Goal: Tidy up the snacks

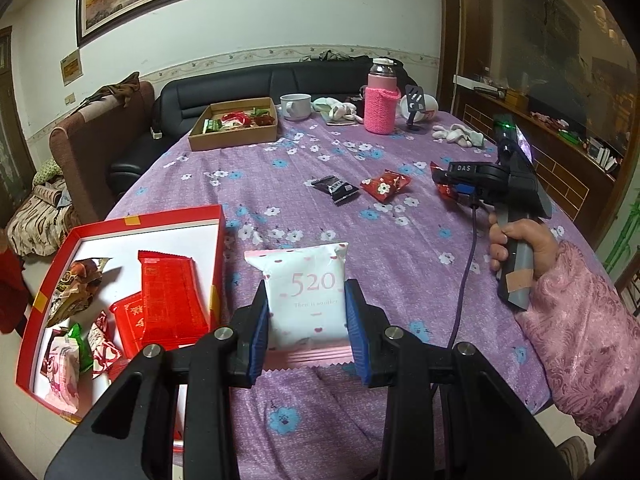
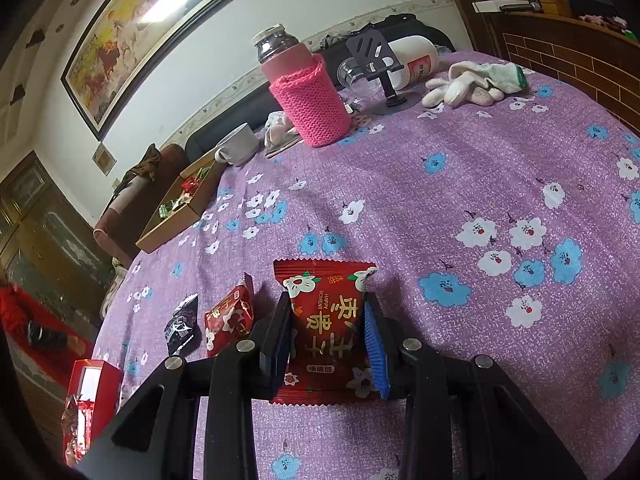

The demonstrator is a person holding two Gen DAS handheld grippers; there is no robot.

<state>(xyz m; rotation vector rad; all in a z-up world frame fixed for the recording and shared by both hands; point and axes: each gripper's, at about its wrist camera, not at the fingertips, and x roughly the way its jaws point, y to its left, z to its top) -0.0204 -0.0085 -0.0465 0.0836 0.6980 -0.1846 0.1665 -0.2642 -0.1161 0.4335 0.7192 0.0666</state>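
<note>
Left gripper is clamping the white "520" packet over the purple tablecloth, just right of the red box. Right gripper is pinching a red snack packet; two loose packets are lying left of it.

White snack pack printed "520" with pink hearts sits pinched flat in the left gripper; red flowered snack pack clamped in the right gripper; another red pack and a black one lie loose mid-worktop; red box holds several packs.
</note>
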